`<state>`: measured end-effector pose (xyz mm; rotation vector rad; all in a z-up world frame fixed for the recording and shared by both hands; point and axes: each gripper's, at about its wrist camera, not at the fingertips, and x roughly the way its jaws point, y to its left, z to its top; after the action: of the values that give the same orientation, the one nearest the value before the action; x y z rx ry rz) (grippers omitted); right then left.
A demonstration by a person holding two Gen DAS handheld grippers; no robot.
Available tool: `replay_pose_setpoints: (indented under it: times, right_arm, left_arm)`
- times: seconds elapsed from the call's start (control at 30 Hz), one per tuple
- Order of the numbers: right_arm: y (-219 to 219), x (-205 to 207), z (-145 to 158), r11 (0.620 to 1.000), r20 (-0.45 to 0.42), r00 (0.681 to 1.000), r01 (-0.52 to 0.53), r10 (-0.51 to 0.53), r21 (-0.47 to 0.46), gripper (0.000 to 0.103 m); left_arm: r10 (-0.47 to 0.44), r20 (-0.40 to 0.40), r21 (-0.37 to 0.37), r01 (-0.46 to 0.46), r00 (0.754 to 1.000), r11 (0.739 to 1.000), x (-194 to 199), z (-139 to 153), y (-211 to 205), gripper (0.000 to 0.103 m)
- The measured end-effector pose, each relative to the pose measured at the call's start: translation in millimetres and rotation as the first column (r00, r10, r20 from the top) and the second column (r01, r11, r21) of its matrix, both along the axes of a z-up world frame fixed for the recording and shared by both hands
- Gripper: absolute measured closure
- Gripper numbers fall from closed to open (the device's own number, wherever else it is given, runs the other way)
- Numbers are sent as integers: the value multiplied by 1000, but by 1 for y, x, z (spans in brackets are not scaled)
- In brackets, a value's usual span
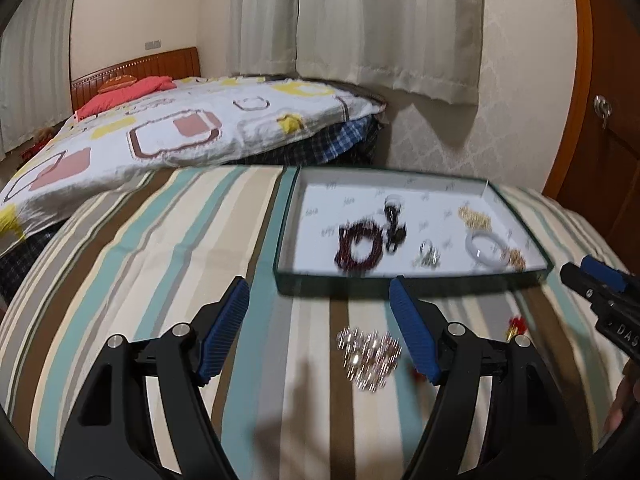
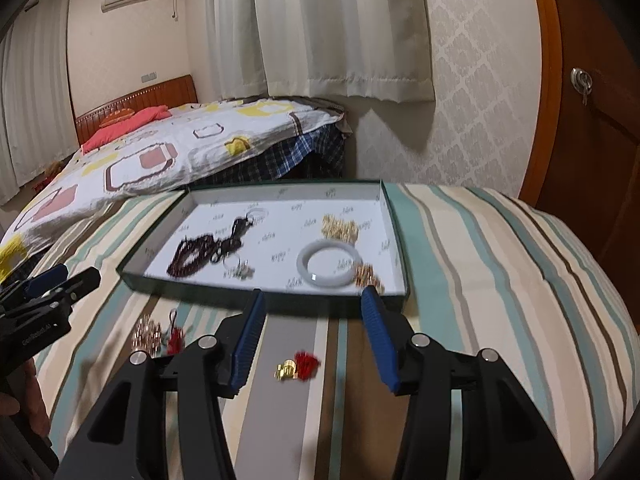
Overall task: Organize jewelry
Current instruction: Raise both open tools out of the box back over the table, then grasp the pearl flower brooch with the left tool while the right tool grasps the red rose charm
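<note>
A shallow dark green tray [image 1: 400, 283] with a white floor lies on the striped cloth; it also shows in the right wrist view [image 2: 256, 300]. It holds a dark bead bracelet [image 1: 358, 249], a white bangle [image 2: 329, 264], gold chains [image 2: 339, 227] and small silver pieces [image 1: 427, 257]. My left gripper [image 1: 320, 296] is open above a loose shiny gold-silver bracelet [image 1: 368, 354] on the cloth. My right gripper [image 2: 314, 306] is open above a gold charm with a red tassel [image 2: 298, 366]. A second red-tasselled piece [image 2: 174, 336] lies beside the shiny bracelet [image 2: 146, 334].
The striped cloth [image 1: 160, 240] covers the work surface, which drops off at its left and right edges. A bed with a patterned quilt [image 1: 180, 128] stands behind on the left. A wooden door [image 2: 592, 120] stands on the right, curtains [image 2: 320, 28] behind.
</note>
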<state>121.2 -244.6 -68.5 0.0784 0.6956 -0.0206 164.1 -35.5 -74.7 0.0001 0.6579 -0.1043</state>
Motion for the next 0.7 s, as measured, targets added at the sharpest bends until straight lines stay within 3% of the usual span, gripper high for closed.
replay_pose_setpoints:
  times: [0.27, 0.7]
  right_arm:
    - [4, -14, -14, 1000, -35, 999, -4, 4, 1, 53]
    - [0, -15, -25, 1000, -57, 998, -2, 3, 20, 53]
  left_arm:
    - [-15, -85, 20, 17, 996, 1000, -10, -32, 0, 32]
    - [-55, -195, 16, 59, 979, 998, 11, -51, -19, 32]
